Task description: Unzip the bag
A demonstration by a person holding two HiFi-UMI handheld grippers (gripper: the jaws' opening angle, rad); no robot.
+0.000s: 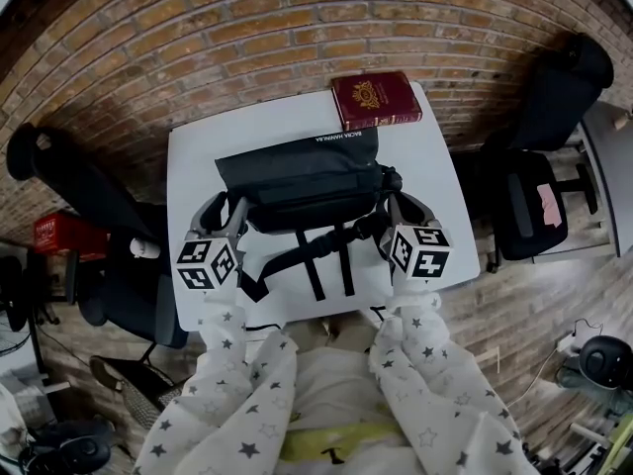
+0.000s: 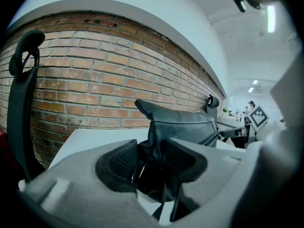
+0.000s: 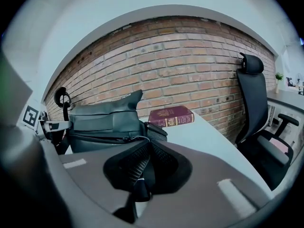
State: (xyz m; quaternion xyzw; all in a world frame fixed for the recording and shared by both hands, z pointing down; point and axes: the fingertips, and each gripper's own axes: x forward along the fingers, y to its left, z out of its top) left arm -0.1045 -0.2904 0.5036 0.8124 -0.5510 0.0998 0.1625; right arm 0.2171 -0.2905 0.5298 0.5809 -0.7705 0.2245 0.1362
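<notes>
White table (image 1: 198, 151) by brick wall (image 1: 297, 28), black fabric bag (image 1: 297, 176) at centre: left gripper (image 2: 152, 160) clamps its left end, right gripper (image 3: 145, 163) pinches a thin black tab (image 3: 142, 177), which may slip free under pull.

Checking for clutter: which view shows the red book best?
Head view: the red book shows its whole cover. The right gripper view shows it obliquely beside the bag; the left gripper view misses it.

The left gripper's (image 2: 151, 161) jaws pinch one end of the soft black fabric bag (image 2: 183, 122) on the white bench (image 2: 90, 139).
</notes>
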